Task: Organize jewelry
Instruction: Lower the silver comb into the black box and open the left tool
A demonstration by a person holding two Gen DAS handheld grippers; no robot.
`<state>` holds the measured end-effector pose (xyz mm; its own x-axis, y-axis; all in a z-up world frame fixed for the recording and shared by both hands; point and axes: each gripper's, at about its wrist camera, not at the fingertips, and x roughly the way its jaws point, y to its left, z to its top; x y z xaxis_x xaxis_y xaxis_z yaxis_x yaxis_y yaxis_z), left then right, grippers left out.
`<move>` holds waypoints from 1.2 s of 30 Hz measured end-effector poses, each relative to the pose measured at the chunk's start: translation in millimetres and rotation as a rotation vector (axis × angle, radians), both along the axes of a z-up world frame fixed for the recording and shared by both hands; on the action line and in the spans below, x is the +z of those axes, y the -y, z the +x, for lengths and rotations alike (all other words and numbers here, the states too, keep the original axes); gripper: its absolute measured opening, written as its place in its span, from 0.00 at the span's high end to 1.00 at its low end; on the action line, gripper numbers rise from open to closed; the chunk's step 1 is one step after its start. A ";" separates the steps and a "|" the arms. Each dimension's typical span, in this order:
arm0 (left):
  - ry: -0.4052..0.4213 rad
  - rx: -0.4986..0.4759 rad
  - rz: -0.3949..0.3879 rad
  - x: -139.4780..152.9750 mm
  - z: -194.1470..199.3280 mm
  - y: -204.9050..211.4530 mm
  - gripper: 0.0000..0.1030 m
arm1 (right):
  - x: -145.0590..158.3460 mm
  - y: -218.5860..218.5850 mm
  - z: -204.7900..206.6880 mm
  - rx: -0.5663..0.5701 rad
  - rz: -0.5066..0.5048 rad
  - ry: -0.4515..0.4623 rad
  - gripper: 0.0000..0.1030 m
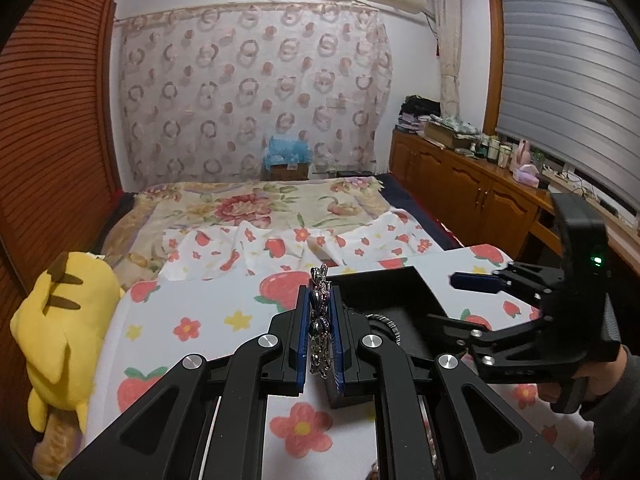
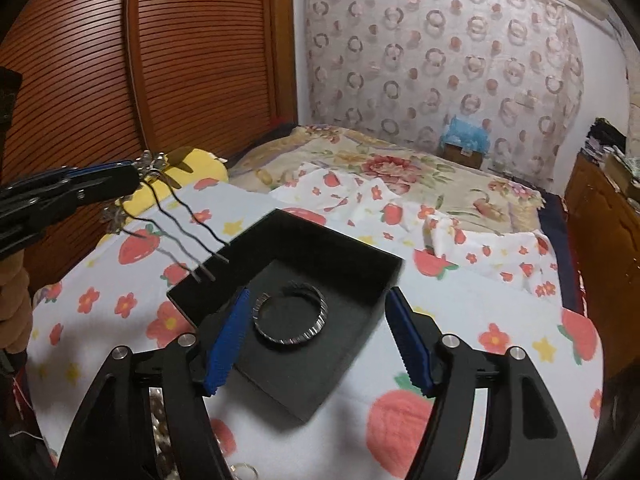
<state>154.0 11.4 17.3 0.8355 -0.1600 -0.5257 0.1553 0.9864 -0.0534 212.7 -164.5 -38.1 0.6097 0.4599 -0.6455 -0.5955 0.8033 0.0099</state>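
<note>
Jewelry was going into a black box (image 2: pixel 192 300) on the bed, and the step in hand looked like the second piece. On the left, the left gripper (image 2: pixel 138 172) was pinched on the jewelled head of a hair comb (image 2: pixel 176 220), its wavy dark prongs hanging down toward the box's near-left corner, apparently above the rim. My read is that the next move called for carrying the comb over the open box, lowering it until it lay flat, then letting go. Inside the box, a silver bangle (image 2: pixel 290 314) already lay on the dark lining. Over it, the right gripper (image 2: pixel 320 340) stood spread with nothing between its blue pads (image 2: pixel 224 344). The box sat on a white sheet (image 2: pixel 460 320) printed with strawberries and flowers. A slatted wooden wardrobe (image 2: pixel 160 60) rose on the left, a patterned curtain (image 2: pixel 440 52) hung behind the bed, and a wooden cabinet (image 2: pixel 600 216) ran along the right.
</note>
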 end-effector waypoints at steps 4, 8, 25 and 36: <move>-0.012 -0.025 -0.003 -5.8 15.6 12.1 0.92 | -5.4 24.9 -5.8 -0.053 0.002 -0.007 0.31; -0.061 -0.042 -0.031 -19.4 39.2 18.4 0.92 | -13.2 42.9 -12.6 -0.081 0.014 -0.018 0.31; -0.171 -0.048 -0.054 -51.9 62.5 28.0 0.76 | -20.6 51.3 -27.7 -0.083 0.023 -0.027 0.31; -0.116 -0.068 0.014 -38.4 34.4 29.8 0.59 | -19.2 48.3 -50.0 -0.079 0.021 -0.024 0.31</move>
